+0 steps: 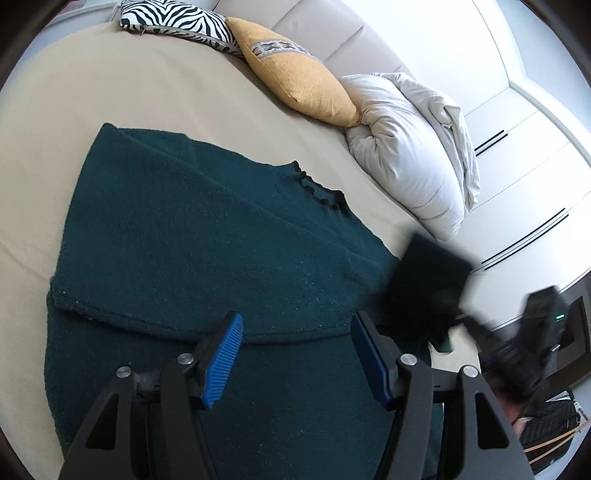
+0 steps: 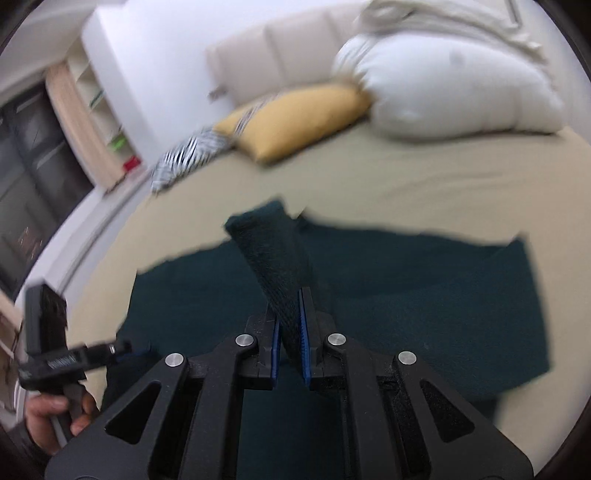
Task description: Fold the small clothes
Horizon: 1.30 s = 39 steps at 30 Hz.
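Your right gripper [image 2: 291, 332] pinches the dark-green knitted sweater's [image 1: 207, 240] sleeve [image 2: 273, 258]; left gripper [image 1: 295, 354] gapes wide. A jerk may drag the body askew.

1. Ahead of your left tool, the beige bed [image 1: 110, 96] carries everything.
2. Far ahead, a zebra-print cushion [image 1: 177, 18] touches a mustard cushion [image 1: 299, 79].
3. Right of those lies a rumpled white pillow [image 1: 410, 147], against the padded headboard [image 1: 332, 33].
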Tool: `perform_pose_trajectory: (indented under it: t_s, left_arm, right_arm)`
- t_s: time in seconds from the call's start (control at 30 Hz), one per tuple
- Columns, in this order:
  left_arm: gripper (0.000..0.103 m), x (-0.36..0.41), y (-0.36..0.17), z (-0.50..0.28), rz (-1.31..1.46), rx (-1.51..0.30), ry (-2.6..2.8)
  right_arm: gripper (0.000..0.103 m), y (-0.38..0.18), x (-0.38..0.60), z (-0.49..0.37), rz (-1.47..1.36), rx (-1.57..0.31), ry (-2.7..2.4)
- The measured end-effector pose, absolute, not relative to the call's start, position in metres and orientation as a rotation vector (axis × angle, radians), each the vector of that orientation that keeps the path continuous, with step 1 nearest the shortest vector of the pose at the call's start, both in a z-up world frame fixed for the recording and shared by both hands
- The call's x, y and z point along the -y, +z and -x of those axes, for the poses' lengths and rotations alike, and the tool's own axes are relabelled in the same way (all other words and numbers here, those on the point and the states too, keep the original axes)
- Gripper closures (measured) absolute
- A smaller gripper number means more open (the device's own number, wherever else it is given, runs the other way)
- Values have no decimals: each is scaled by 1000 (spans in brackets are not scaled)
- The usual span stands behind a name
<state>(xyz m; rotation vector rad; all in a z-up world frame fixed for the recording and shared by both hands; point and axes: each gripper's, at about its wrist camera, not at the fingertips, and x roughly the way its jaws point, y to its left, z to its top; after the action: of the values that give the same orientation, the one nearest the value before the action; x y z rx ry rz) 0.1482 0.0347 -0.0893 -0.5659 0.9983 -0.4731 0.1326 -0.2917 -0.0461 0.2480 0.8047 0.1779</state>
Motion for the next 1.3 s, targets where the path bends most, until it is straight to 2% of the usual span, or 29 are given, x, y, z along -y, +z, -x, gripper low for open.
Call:
perform_pose_trajectory:
  t_s: [0.1,0.2,0.27,0.3,0.33,0.5,0.57,0.63,0.7,0.9,1.13,1.23,1.3]
  left_arm:
    - [39,-26,-93,-153,571,-1021,-491]
    - [39,-9,-95,-158,550,-1044,-518]
    - [39,7,-96,-164,534,-1062,-529]
    - [39,14,-96,-166,524,-1068,-536]
    - [39,24,-96,-170,505,-1073,-540]
    - [40,60,-106,-189,407,-1113,-511]
    - [54,67,-108,-195,383,-1117,-485]
    - [87,70,-107,-198,363,-1134,-477]
    - [92,72,-102,-197,334,-1125,-479]
    - [95,68,-69,-191,277,-1023,-487]
    - [95,46,-19,-191,247,-802,-514]
    - [95,37,-29,-203,202,-791,-460]
    - [95,28,-51,-211,227,-852,-446]
  right_arm:
    - [88,-96,248,-139,-177,-958,228]
    - [81,-117,230,-99,-156,-952,250]
    - [61,-114,245,-87,-206,-954,269]
    - [47,-110,255,-88,-237,-957,273]
    - [44,-107,265,-82,-285,-951,277]
    - [44,-82,295,-34,-329,-891,262]
    - [44,-71,314,-27,-331,-859,211]
    - [44,-64,333,-25,-338,-826,165]
    - [44,-58,360,-24,-353,-793,101]
    - [44,-60,451,-37,-459,-784,-100]
    - [44,-82,510,-63,-533,-819,-160]
    - [45,-90,512,-83,-505,-856,-150]
    - [45,-98,509,-97,-507,-884,-150]
